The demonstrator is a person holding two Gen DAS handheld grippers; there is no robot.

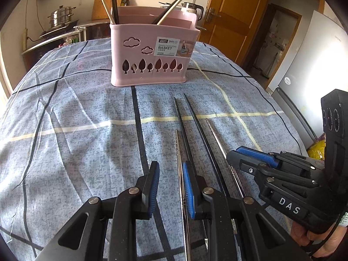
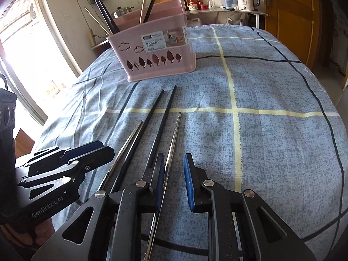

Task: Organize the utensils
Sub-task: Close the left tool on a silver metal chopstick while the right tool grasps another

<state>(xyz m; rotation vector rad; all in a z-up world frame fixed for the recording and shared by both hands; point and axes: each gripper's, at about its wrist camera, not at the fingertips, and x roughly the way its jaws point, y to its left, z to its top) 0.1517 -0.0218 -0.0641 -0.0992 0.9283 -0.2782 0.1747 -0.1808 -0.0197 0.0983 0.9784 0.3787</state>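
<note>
Partly done: several chopsticks already stand in the pink basket (image 1: 152,50), well ahead of both grippers. Four chopsticks (image 1: 191,126) remain on the tablecloth (image 1: 76,130), just beneath and between the left gripper (image 1: 170,187) and right gripper (image 2: 174,182), both released and empty.

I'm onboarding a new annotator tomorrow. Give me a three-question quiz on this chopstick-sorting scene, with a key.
1. True or false: the left hand-held gripper is clamped on a chopstick.
2. How many chopsticks lie loose on the tablecloth? A) two B) four C) six
3. Fill in: the pink basket stands ____ the tips of the black chopsticks and steel chopsticks.

Key:
1. False; both it and the right hand-held gripper are open, holding nothing.
2. B
3. beyond
</note>
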